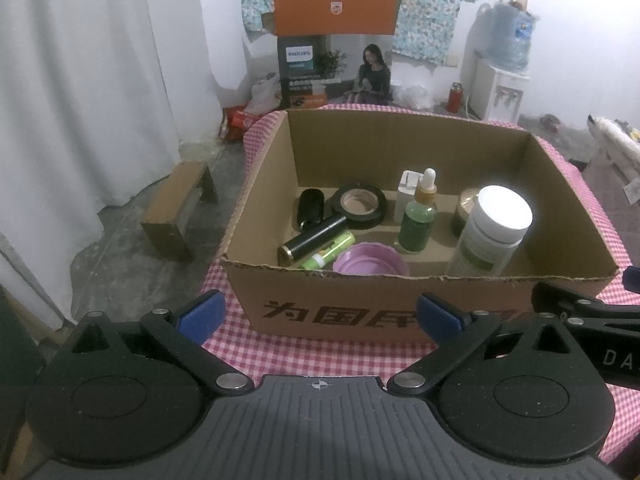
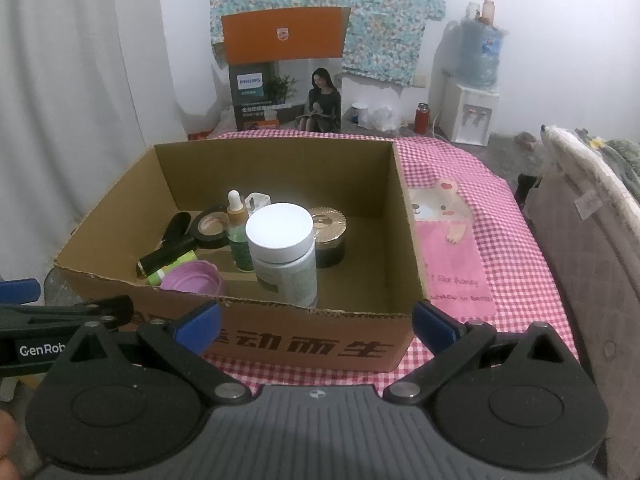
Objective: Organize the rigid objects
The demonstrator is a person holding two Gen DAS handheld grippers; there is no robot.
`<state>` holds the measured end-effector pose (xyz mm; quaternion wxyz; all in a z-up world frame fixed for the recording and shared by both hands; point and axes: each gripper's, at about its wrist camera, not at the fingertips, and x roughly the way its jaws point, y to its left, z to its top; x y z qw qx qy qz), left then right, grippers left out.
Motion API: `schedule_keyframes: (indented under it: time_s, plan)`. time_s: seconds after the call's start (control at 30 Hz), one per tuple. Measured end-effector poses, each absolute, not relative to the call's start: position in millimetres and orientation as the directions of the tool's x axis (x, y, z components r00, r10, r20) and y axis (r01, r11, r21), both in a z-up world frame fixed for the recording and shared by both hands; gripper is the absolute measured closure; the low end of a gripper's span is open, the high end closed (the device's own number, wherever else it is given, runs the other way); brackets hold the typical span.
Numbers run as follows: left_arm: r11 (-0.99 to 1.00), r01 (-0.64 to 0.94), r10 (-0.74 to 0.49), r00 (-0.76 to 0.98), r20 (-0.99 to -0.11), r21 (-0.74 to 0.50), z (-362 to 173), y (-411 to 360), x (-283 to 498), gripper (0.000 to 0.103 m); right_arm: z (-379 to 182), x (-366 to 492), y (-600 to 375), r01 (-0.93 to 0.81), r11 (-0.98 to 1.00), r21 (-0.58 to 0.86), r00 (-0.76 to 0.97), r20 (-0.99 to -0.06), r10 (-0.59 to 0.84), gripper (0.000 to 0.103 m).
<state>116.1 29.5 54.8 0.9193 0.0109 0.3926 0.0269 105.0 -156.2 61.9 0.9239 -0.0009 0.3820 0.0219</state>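
Observation:
An open cardboard box (image 1: pixel 360 316) (image 2: pixel 320 344) stands on a pink checked tablecloth (image 2: pixel 460 184). Inside it are a white-capped bottle (image 1: pixel 490 232) (image 2: pixel 284 248), a green dropper bottle (image 1: pixel 418 216) (image 2: pixel 238 236), a black tape roll (image 1: pixel 359 205) (image 2: pixel 211 227), a black tube (image 1: pixel 314 240), a green tube (image 1: pixel 330 256), a purple lid (image 1: pixel 370 260) (image 2: pixel 192 278), a gold-lidded jar (image 2: pixel 328 234), a white plug (image 1: pixel 406 192) and a black oval item (image 1: pixel 311 205). My left gripper (image 1: pixel 320 316) and right gripper (image 2: pixel 316 322) are both open and empty, in front of the box's near wall.
A Philips carton (image 1: pixel 334 44) (image 2: pixel 286 68) stands behind the table. A water dispenser (image 2: pixel 470 108) is at the back right. A small wooden stool (image 1: pixel 180 212) sits on the floor at left. A padded chair (image 2: pixel 580 240) is to the right.

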Motion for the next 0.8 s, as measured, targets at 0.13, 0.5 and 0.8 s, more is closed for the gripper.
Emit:
schedule_keyframes:
  time_s: [0.13, 0.5, 0.8]
  plan:
    - [0.998, -0.041, 0.058, 0.69, -0.722, 0.041, 54.7, 29.2, 115.9, 0.001, 62.6, 103.8, -155.8, -0.037, 0.999, 0.015, 0.707, -0.706, 0.037, 0.0]
    - [0.998, -0.039, 0.059, 0.685, -0.726, 0.045, 55.5, 27.7, 115.6, 0.001, 61.2, 104.5, -156.5, -0.031, 0.999, 0.017, 0.702, -0.711, 0.034, 0.0]
    - [0.998, -0.038, 0.06, 0.681, -0.73, 0.046, 55.1, 26.8, 116.7, 0.001, 59.7, 104.5, -156.5, -0.026, 0.999, 0.022, 0.697, -0.717, 0.034, 0.0]
